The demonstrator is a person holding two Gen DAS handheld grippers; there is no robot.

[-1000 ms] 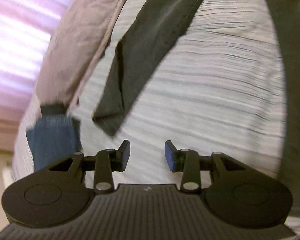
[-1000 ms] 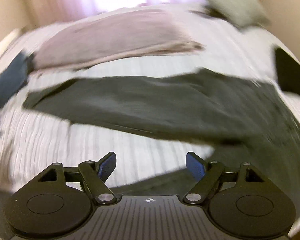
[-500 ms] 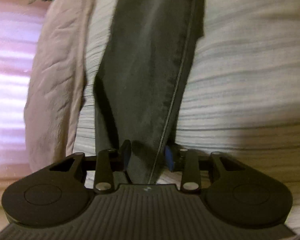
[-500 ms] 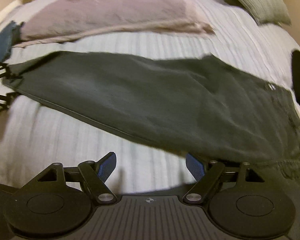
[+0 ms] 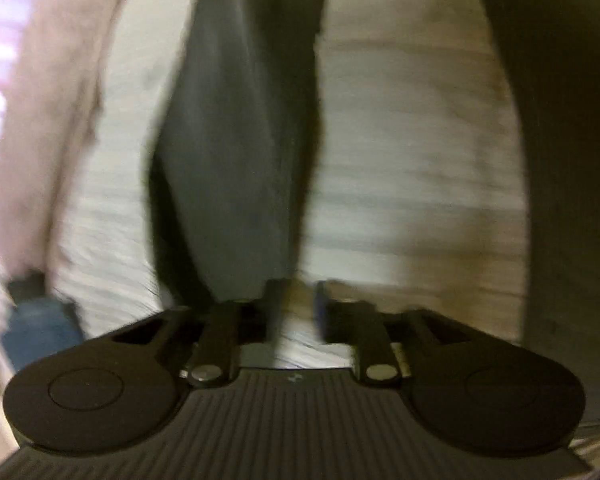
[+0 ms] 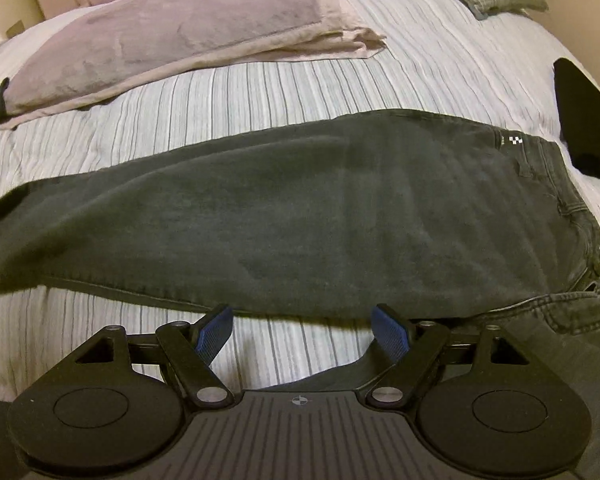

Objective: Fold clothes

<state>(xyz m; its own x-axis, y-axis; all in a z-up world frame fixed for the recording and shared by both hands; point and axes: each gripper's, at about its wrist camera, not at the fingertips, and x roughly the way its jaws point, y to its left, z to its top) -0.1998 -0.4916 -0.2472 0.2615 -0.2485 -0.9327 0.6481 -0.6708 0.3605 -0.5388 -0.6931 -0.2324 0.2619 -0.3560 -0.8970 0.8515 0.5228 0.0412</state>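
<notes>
Across the striped bedspread (image 6: 300,80) lie dark jeans (image 6: 300,208), one leg stretched flat from the left edge to the waistband at the right, its small checkered tag showing. Beyond them sits a pink folded blanket (image 6: 172,28). In the blurred left view, the left gripper (image 5: 296,300) has its fingers a little apart, the trouser leg (image 5: 236,140) ending just at the left finger; whether it grips cloth cannot be told. The right gripper (image 6: 304,328) is spread wide, empty, just before the jeans' near edge.

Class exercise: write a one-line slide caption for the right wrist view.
Open right gripper hovers at the near edge of dark jeans laid across a striped bedspread.
</notes>
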